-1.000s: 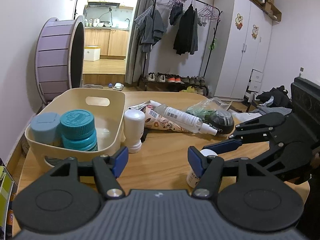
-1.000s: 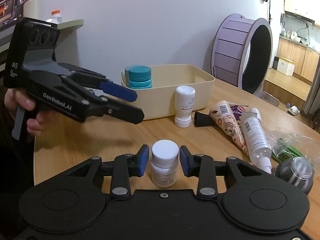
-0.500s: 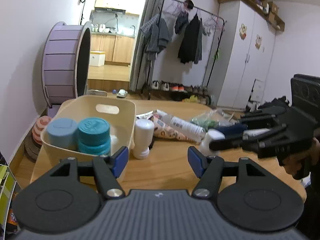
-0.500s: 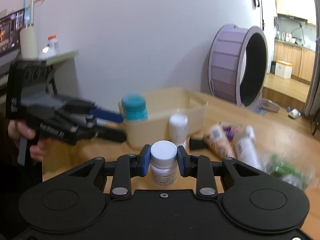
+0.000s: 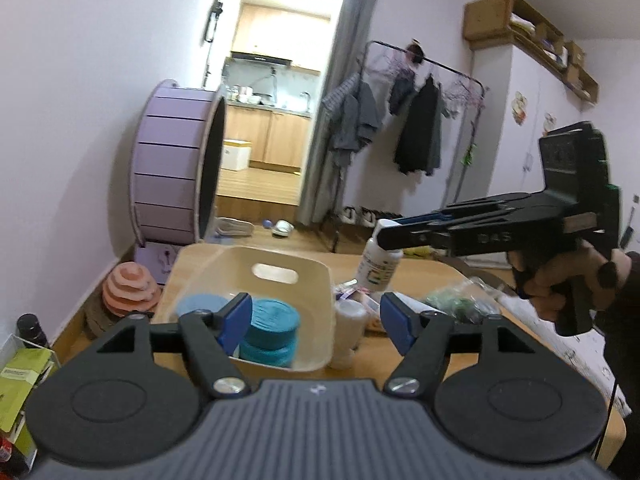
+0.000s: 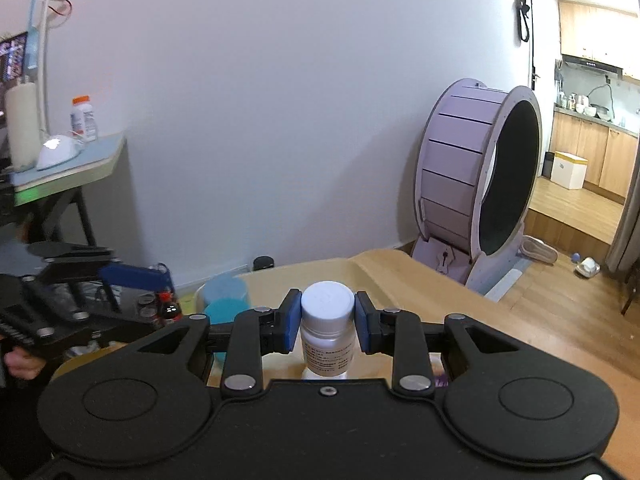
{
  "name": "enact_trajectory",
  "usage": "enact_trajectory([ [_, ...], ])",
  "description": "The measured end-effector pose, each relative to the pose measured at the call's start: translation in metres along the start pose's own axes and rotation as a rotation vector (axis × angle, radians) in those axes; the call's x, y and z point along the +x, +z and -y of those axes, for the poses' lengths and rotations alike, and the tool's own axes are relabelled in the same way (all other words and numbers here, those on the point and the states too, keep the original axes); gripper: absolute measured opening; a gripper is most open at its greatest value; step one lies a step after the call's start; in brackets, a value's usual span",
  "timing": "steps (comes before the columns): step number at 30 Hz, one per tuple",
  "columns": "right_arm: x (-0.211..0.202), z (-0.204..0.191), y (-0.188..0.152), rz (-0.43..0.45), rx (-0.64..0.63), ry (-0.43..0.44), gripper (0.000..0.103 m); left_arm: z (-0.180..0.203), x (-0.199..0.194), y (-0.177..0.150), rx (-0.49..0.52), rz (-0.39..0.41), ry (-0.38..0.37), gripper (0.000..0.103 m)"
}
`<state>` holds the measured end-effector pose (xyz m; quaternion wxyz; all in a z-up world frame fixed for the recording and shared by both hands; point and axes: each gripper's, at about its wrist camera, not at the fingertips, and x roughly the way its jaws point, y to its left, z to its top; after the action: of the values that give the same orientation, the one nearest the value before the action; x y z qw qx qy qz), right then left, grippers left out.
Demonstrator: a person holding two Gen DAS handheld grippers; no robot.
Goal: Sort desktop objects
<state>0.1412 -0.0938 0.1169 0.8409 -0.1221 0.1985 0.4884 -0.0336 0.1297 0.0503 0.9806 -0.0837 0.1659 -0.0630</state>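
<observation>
Two jars sat in the bin (image 5: 316,280) already, teal one (image 5: 270,320) included. My right tool (image 6: 327,320) was clamped on a white bottle (image 6: 327,328), held up near the bin. Left tool (image 5: 314,320) hung released, empty. Several things were left on the worktop (image 5: 424,268).

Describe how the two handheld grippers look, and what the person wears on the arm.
Both are matte black plastic. The left gripper has blue pads, round pivot discs, silver screws and a ribbed grey base. The right gripper matches, with a smooth black base; seen from the side it has a pistol handle and faint lettering. The sleeve is dark.
</observation>
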Motion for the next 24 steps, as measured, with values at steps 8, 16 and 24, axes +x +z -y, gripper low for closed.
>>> enact_trajectory([
  [8, 0.071, 0.016, 0.001, -0.076, 0.003, -0.016, 0.028, -0.016, 0.001, 0.004, -0.047, 0.009, 0.016, 0.07],
  [16, 0.106, 0.011, -0.017, -0.15, -0.046, -0.09, 0.034, -0.016, 0.003, 0.001, -0.047, -0.006, -0.005, 0.071],
  [24, 0.057, 0.013, -0.015, -0.078, 0.003, -0.101, 0.045, -0.018, 0.004, -0.001, -0.043, -0.01, -0.015, 0.071],
])
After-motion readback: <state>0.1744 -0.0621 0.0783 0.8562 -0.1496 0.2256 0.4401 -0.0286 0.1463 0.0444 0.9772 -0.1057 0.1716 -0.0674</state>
